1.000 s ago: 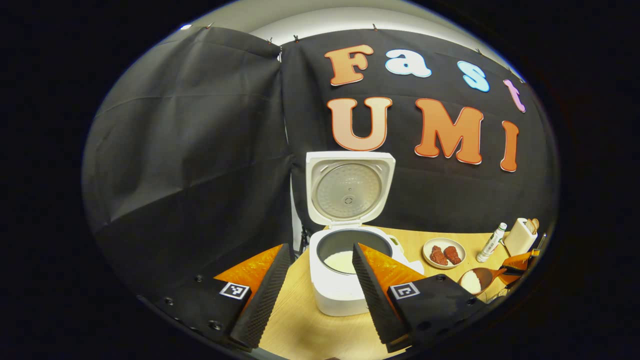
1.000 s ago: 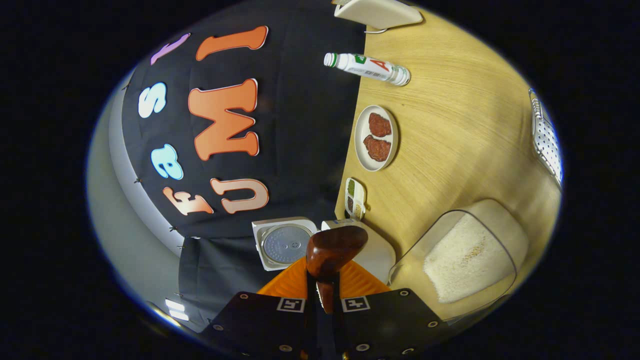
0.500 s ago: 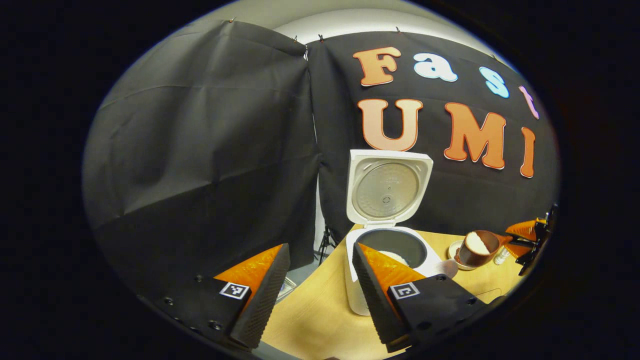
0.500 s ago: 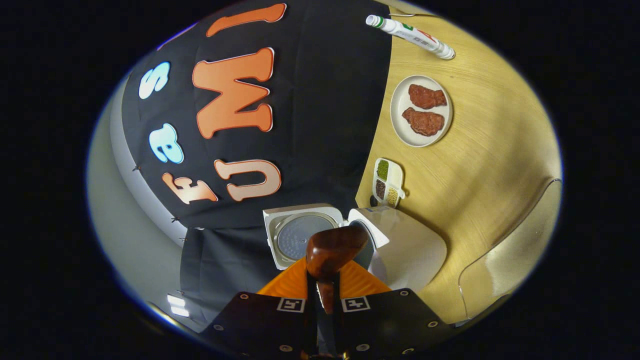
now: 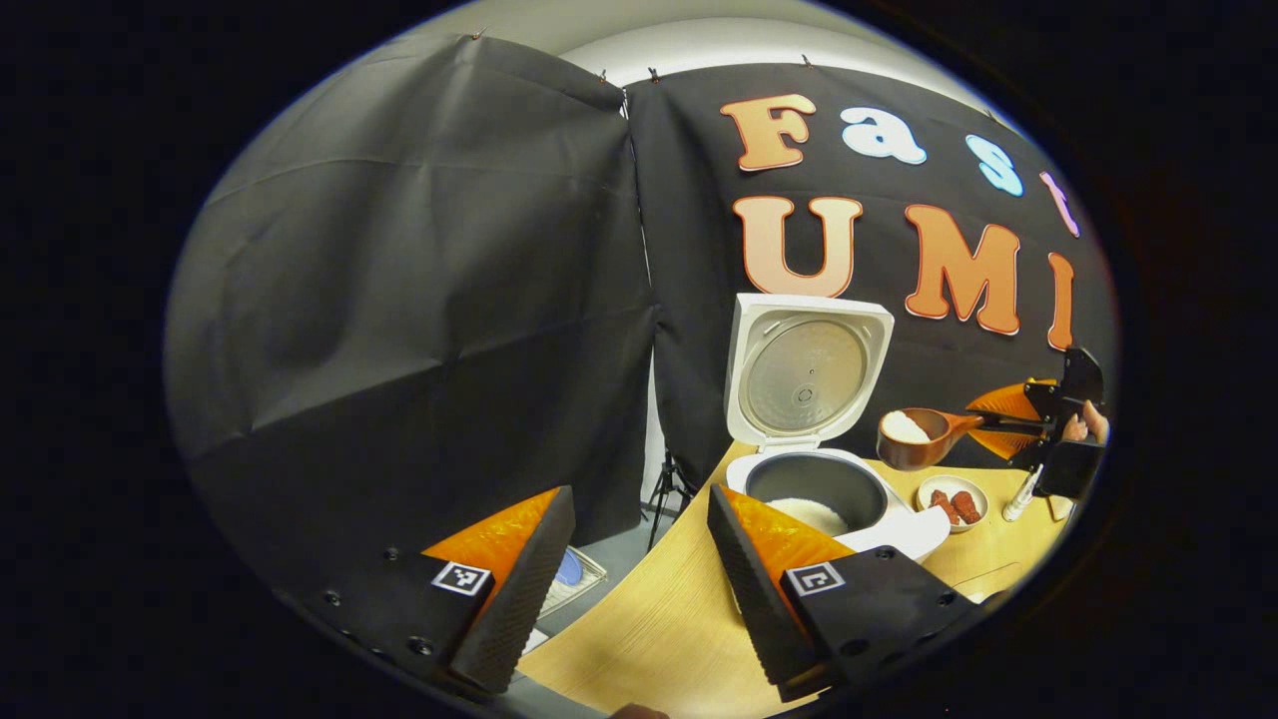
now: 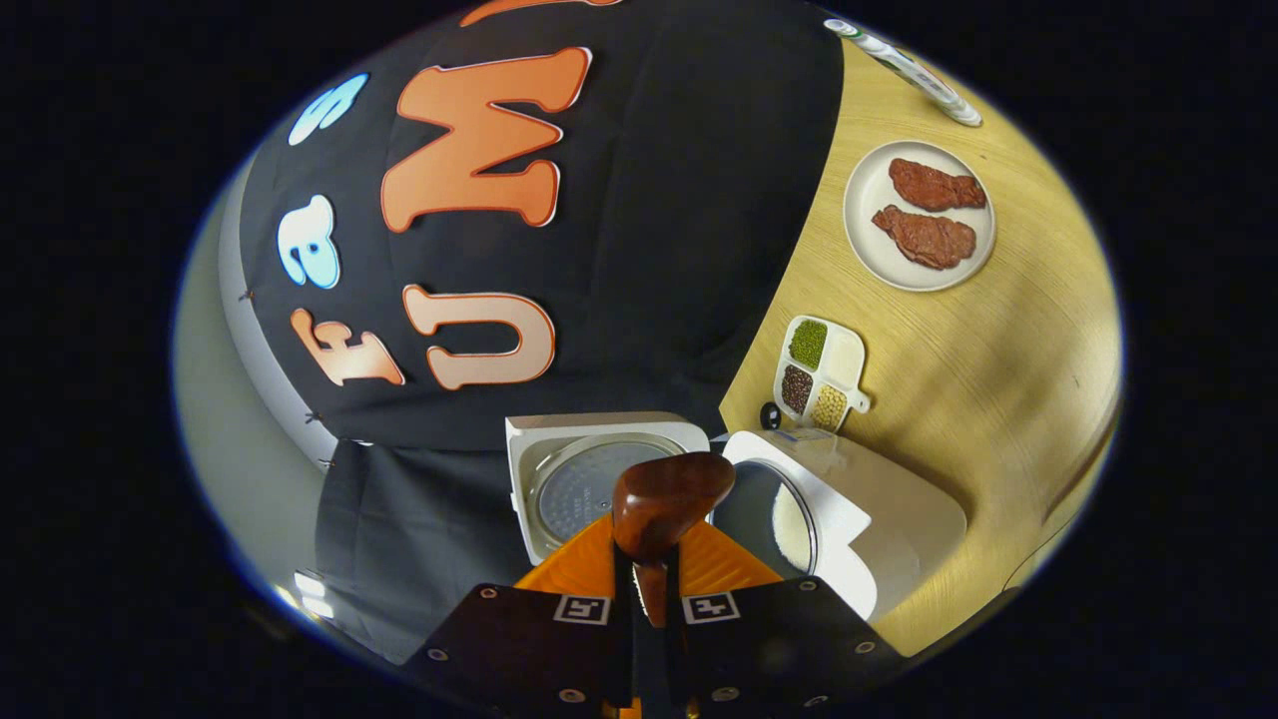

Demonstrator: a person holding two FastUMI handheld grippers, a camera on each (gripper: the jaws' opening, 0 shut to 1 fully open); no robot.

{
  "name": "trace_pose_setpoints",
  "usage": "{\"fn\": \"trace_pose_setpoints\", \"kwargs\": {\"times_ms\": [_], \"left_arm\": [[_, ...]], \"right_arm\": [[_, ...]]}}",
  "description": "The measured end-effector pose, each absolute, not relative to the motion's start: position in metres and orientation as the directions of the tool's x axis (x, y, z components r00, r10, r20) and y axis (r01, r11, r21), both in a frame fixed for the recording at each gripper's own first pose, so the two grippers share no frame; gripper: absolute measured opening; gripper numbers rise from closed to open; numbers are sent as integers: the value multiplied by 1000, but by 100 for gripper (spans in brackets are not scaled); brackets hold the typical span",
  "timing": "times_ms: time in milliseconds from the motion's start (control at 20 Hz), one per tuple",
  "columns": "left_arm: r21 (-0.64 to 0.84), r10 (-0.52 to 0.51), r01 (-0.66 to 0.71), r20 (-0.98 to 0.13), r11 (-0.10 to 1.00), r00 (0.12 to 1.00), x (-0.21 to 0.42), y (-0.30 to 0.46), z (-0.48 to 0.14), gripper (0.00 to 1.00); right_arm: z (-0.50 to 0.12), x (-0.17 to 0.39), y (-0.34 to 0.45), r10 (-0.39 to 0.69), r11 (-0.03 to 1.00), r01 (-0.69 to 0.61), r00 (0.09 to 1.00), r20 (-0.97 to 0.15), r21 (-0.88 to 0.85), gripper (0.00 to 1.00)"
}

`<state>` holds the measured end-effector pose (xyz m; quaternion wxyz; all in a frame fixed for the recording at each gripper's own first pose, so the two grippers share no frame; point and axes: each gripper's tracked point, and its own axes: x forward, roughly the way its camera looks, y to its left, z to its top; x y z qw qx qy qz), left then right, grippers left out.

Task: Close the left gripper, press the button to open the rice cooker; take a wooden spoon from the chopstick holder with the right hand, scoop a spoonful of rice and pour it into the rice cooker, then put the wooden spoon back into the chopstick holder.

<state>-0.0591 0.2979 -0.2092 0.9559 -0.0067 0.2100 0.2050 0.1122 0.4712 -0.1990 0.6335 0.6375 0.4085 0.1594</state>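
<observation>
The white rice cooker [image 5: 859,499] stands on the wooden table with its lid [image 5: 807,369] swung fully up, the round metal inner plate facing forward. Its dark inner pot [image 5: 814,484] is open and holds a low layer of white rice [image 5: 807,513]. The wooden spoon [image 5: 914,439] is held level in the air, up beside the raised lid and above the cooker's right side, its dark brown bowl heaped with white rice [image 5: 905,426] and its handle running away to the right. In the right gripper view the spoon's rounded brown back [image 6: 669,494] hangs just before the cooker's opening [image 6: 774,514].
</observation>
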Motion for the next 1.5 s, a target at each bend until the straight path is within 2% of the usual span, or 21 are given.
{"fn": "trace_pose_setpoints", "kwargs": {"times_ms": [350, 600, 750, 1500], "left_arm": [[57, 402, -422, -442, 905, 802, -69, 314, -227, 93], [46, 417, -451, -472, 892, 776, -79, 322, -239, 92], [54, 419, -450, -478, 892, 772, -75, 320, -243, 93], [65, 397, -418, -468, 906, 789, -72, 305, -237, 92]], "right_arm": [[-209, 138, 510, 654, 414, 164, 631, -418, 895, 12], [-218, 144, 521, 616, 537, 73, 646, -450, 840, 12], [-213, 148, 524, 597, 617, -27, 667, -445, 787, 12], [-165, 149, 536, 584, 762, -360, 742, -331, 539, 12]]}}
